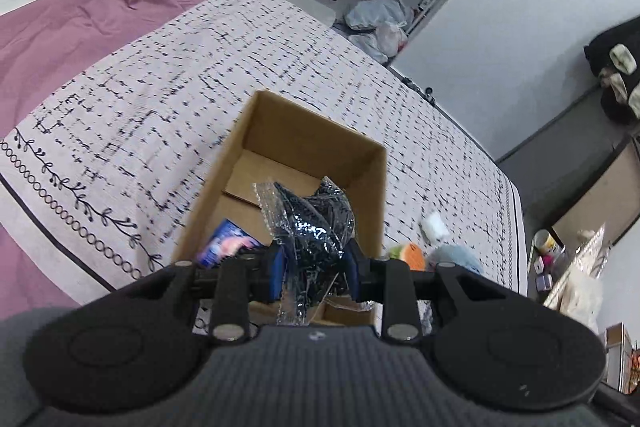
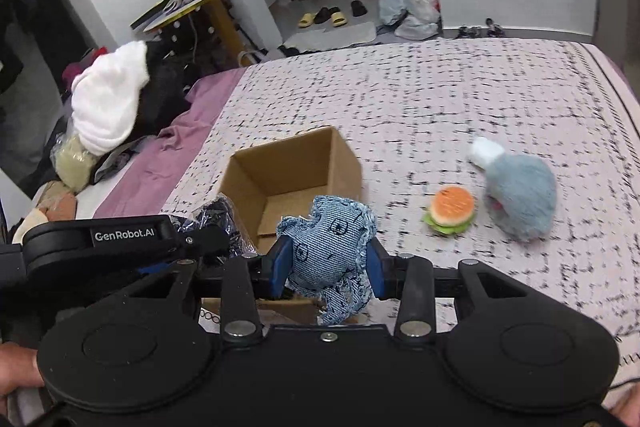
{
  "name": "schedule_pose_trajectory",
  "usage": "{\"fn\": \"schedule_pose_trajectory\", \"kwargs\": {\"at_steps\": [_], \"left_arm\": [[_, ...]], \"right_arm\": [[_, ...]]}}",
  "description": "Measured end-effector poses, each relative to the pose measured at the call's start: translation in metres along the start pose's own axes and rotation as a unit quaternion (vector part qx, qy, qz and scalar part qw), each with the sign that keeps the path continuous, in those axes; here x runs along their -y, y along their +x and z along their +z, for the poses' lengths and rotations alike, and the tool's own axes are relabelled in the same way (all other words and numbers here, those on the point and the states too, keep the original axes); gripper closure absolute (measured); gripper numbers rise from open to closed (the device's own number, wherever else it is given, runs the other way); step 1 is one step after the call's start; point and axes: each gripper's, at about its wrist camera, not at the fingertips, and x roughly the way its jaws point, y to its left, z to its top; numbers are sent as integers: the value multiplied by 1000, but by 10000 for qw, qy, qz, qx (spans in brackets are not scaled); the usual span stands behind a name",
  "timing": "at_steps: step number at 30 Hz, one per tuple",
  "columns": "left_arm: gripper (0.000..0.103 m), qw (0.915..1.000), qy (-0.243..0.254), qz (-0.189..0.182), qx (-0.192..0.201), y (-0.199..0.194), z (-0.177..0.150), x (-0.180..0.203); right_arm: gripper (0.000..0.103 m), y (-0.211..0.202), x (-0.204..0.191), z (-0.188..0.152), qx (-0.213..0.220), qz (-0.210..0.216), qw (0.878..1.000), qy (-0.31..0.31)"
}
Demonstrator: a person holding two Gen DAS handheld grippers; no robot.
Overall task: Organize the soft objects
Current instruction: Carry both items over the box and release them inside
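Plainly, a frayed denim toy (image 2: pixel 332 239) with stitched eyes is clamped upright by the right gripper (image 2: pixel 328 267) — a crinkled dark plastic packet (image 1: pixel 316 223) is pinched, long axis vertical, by the left gripper (image 1: pixel 316 271) over the cardboard box (image 1: pixel 256 123).

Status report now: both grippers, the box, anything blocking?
Left gripper shut on plastic-wrapped dark bundle, over cardboard box. Right gripper shut on denim toy. Nothing blocking box.

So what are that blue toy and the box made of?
The blue stuffed toy looks like faded denim: woven twill, frayed edges, stitched eyes, matte. The box looks like plain brown corrugated cardboard, matte, with folded bottom flaps.
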Motion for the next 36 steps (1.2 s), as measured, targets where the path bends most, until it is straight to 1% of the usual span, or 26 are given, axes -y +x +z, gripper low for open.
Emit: {"fn": "schedule_pose_trajectory", "kwargs": {"at_steps": [8,12,16,19,21,27,33,36], "left_arm": [[74,9997,-221,-20,74,2,23,-28],[74,9994,-327,-14,81,6,33,-39],[74,9993,-371,-49,34,13,39,-47],[74,9993,-375,-48,-2,20,42,-50],[74,9992,-392,-37,-19,25,45,-52],[73,9993,-355,-93,-94,37,50,-50],[73,9997,-151,-121,-128,46,53,-37],[73,9997,-46,-114,-189,52,53,-29]], "right_arm": [[64,48,-29,9,-434,96,9987,-245],[64,71,-39,11,-690,32,9967,-435],[63,88,-45,14,-828,-62,9948,-584],[58,98,-48,13,-943,-183,9930,-689],[58,104,-47,11,-1038,-314,9916,-708],[55,103,-48,13,-1117,-298,9906,-727],[54,91,-44,21,-1045,-161,9926,-589],[52,83,-41,24,-989,-88,9936,-532]]}}
